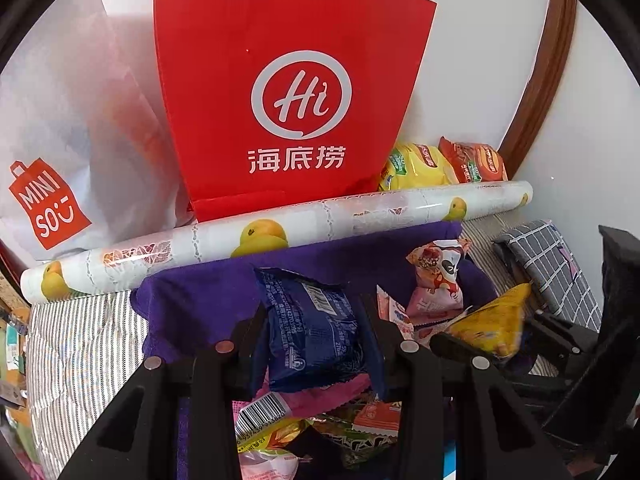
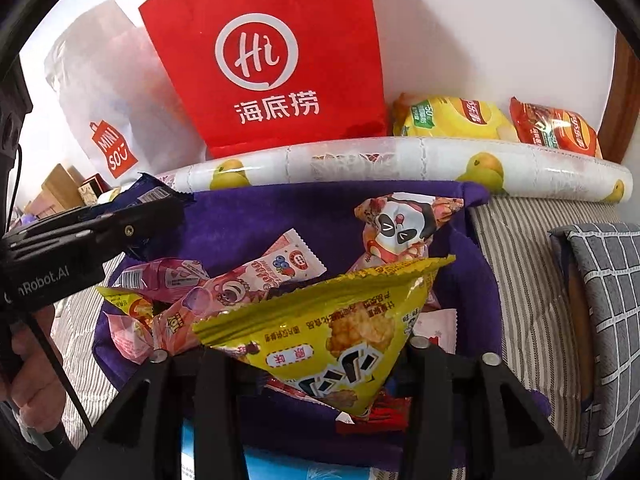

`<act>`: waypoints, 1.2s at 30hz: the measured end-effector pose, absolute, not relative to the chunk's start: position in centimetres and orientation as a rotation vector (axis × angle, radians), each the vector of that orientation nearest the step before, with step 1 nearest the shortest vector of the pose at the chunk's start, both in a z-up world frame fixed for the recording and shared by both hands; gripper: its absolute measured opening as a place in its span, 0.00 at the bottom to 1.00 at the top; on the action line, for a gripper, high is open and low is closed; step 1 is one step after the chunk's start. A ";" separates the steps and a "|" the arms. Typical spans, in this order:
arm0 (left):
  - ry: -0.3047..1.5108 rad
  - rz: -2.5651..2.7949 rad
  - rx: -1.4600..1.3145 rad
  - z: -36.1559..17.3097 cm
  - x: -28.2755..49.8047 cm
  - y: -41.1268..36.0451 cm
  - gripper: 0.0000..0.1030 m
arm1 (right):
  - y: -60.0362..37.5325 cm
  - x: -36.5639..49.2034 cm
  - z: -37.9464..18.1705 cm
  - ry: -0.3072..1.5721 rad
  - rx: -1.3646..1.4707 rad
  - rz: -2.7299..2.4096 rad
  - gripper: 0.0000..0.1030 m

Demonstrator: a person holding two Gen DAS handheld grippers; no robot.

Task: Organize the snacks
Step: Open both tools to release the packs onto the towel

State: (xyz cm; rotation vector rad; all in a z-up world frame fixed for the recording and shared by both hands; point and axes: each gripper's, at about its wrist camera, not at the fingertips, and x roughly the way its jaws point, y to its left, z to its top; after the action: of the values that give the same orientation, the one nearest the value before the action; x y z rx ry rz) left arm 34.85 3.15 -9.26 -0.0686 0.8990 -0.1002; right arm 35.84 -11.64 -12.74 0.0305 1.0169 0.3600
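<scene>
The left gripper (image 1: pixel 316 344) is clamped on a dark blue snack packet (image 1: pixel 310 332), which hangs above the purple cloth bin (image 1: pixel 192 304); the packet's long axis runs away from the camera, its barcode end pointing up toward the rolled sheet printed with yellow fruit (image 1: pixel 276 228). In the right wrist view only a corner of this blue packet (image 2: pixel 156 192) sticks out past the left gripper (image 2: pixel 160 212), the rest hidden behind the black fingers. The right gripper (image 2: pixel 316 364) has a yellow snack bag (image 2: pixel 332 320) between its jaws; the bag lies slanted, its crimped top edge rising toward the right and its narrow bottom corner pointing down to the camera. Whether the pads actually press on the bag cannot be made out, since the fingertips are covered by the bag itself. It sits over the bin's heap of pink and red packets (image 2: pixel 224 292), with a panda-print packet (image 2: pixel 400 228) propped against the far wall of the bin. Behind the roll stand a red paper bag (image 1: pixel 288 92) and a white shopping bag (image 1: pixel 72 152), both cut off at the top; two chip bags (image 2: pixel 496 124) lie by the wall, their lower halves hidden by the roll. A hand (image 2: pixel 32 364) shows at the left edge, partly cropped.
</scene>
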 end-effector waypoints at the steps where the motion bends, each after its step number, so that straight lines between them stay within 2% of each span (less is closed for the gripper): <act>1: 0.901 -0.099 -0.071 -9.3 34.9 3.2 0.37 | -11.7 35.8 -12.7 1.010 0.037 0.358 0.54; 3: 0.910 -0.099 -0.071 -9.5 35.0 3.1 0.37 | -12.0 35.7 -12.4 0.985 0.052 0.347 0.68; 5: 0.912 -0.095 -0.073 -9.6 35.1 3.2 0.37 | -12.2 35.5 -12.0 0.959 0.063 0.353 0.73; 15: 0.978 -0.122 -0.106 -10.6 35.6 3.1 0.37 | -13.4 35.1 -10.3 0.856 0.097 0.331 0.74; 31: 1.062 -0.106 -0.032 -11.9 36.0 1.5 0.38 | -14.3 35.1 -10.2 0.829 0.147 0.322 0.74; 33: 1.069 -0.107 -0.035 -11.8 36.0 1.5 0.39 | -14.2 35.1 -10.2 0.832 0.144 0.326 0.74; 36: 1.066 -0.105 -0.040 -11.6 36.0 1.6 0.47 | -14.1 35.0 -10.3 0.824 0.144 0.327 0.74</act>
State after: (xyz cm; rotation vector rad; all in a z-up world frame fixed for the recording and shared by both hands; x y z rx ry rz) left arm 35.99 1.57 -11.55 -0.0405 1.0655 -0.1050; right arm 35.03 -14.13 -10.27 0.1436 0.8238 0.3267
